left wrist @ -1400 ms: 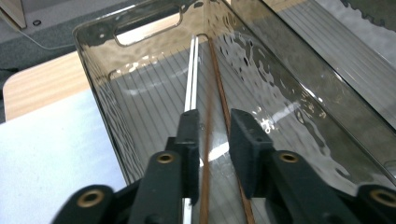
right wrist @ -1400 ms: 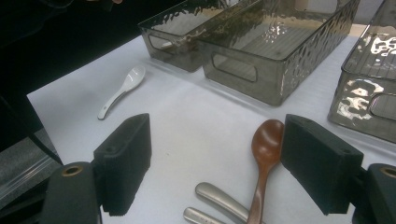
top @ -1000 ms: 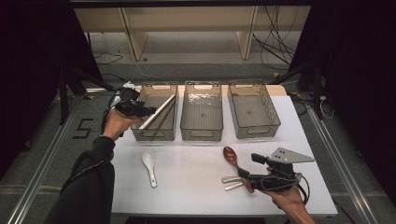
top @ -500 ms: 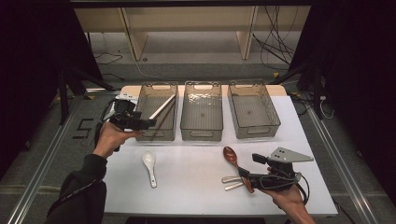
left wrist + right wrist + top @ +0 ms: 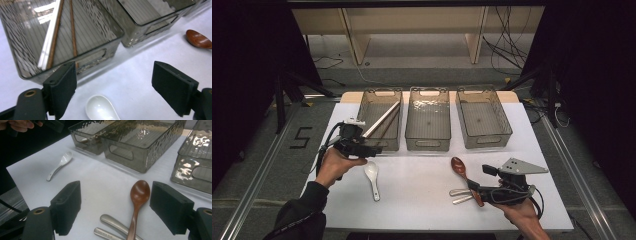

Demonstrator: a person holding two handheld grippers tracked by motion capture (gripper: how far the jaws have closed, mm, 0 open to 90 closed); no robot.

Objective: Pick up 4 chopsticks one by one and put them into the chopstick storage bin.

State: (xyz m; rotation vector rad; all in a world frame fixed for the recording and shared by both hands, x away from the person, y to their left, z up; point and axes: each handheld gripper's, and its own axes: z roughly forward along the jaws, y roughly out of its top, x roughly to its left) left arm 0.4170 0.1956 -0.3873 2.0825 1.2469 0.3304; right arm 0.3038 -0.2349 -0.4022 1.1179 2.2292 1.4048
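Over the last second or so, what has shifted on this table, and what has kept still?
The left gripper has drawn back from over the left bin toward the table's near edge, above the white spoon. Its jaws have just been opening and nothing is between them; the chopsticks lie in that bin. The right gripper stayed open by the brown wooden spoon and the two metal handles. The bins and spoons have not moved.
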